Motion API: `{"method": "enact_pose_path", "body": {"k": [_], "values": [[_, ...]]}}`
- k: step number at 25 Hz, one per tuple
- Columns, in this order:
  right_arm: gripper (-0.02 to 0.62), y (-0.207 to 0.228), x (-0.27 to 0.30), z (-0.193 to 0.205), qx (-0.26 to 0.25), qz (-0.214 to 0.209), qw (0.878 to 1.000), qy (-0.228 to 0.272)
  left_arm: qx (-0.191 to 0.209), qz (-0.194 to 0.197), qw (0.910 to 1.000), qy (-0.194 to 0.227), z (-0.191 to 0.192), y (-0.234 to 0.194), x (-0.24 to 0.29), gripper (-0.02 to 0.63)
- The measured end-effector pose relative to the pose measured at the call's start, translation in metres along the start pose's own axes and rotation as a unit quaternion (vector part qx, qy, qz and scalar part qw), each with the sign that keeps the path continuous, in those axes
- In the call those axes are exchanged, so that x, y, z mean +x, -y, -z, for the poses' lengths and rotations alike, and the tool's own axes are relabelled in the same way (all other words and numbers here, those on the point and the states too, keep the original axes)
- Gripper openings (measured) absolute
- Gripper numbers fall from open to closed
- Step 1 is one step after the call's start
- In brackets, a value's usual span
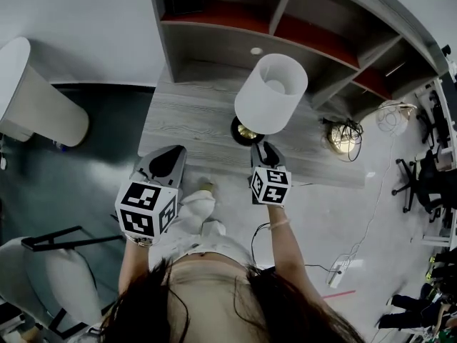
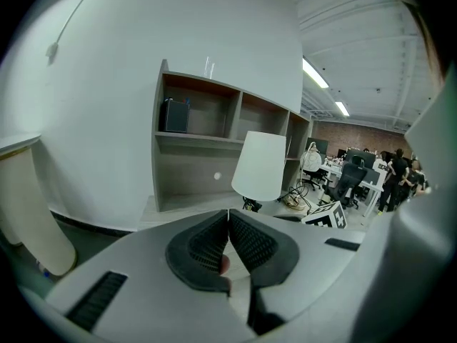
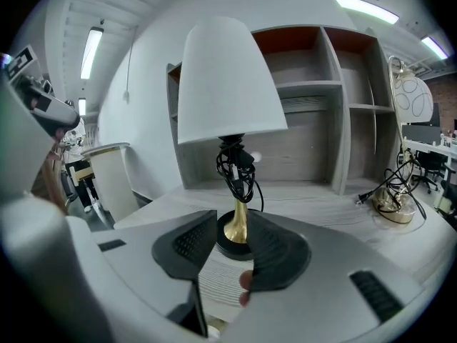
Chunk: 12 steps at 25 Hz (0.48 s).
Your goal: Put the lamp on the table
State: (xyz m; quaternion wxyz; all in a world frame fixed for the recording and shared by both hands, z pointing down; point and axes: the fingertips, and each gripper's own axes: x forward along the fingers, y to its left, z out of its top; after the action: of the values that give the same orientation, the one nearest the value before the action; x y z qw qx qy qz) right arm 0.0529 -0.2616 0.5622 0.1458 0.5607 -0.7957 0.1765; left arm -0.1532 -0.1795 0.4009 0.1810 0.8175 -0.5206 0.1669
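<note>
The lamp, with a white shade [image 1: 271,91], a brass stem [image 3: 236,224] wrapped in black cord and a black base [image 1: 246,131], stands upright on the grey wooden table [image 1: 193,120]. My right gripper [image 1: 266,151] is open just in front of the base. In the right gripper view the stem shows through the gap between the jaws [image 3: 232,219], beyond their tips, and nothing is gripped. My left gripper [image 1: 168,159] hovers over the table's front left, shut and empty. From the left gripper view [image 2: 228,216] the shade [image 2: 260,166] appears ahead to the right.
A shelf unit [image 1: 285,27] rises at the back of the table, with a black box [image 2: 175,115] in its upper left bay. A brass object with tangled cables [image 1: 344,136] lies on the table's right end. A white rounded piece [image 1: 36,98] stands left, and a power strip [image 1: 335,274] lies on the floor.
</note>
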Motion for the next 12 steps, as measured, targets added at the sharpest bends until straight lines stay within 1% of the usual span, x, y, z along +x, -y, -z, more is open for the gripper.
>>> {"method": "enact_pose_path", "body": {"k": [2, 8, 12], "values": [[0.119, 0.0, -0.007, 0.0, -0.003, -0.004, 1.0, 0.003, -0.001, 0.0, 1.0, 0.0, 0.002, 0.006, -0.003, 0.017], [0.082, -0.007, -0.031, 0.0, -0.019, -0.018, 1.0, 0.012, -0.002, -0.008, 1.0, 0.002, 0.009, 0.022, -0.016, 0.017], [0.072, -0.008, -0.046, -0.003, -0.022, -0.026, 0.999, 0.017, 0.008, -0.019, 0.9998, 0.006, 0.009, 0.032, -0.026, 0.017]]}}
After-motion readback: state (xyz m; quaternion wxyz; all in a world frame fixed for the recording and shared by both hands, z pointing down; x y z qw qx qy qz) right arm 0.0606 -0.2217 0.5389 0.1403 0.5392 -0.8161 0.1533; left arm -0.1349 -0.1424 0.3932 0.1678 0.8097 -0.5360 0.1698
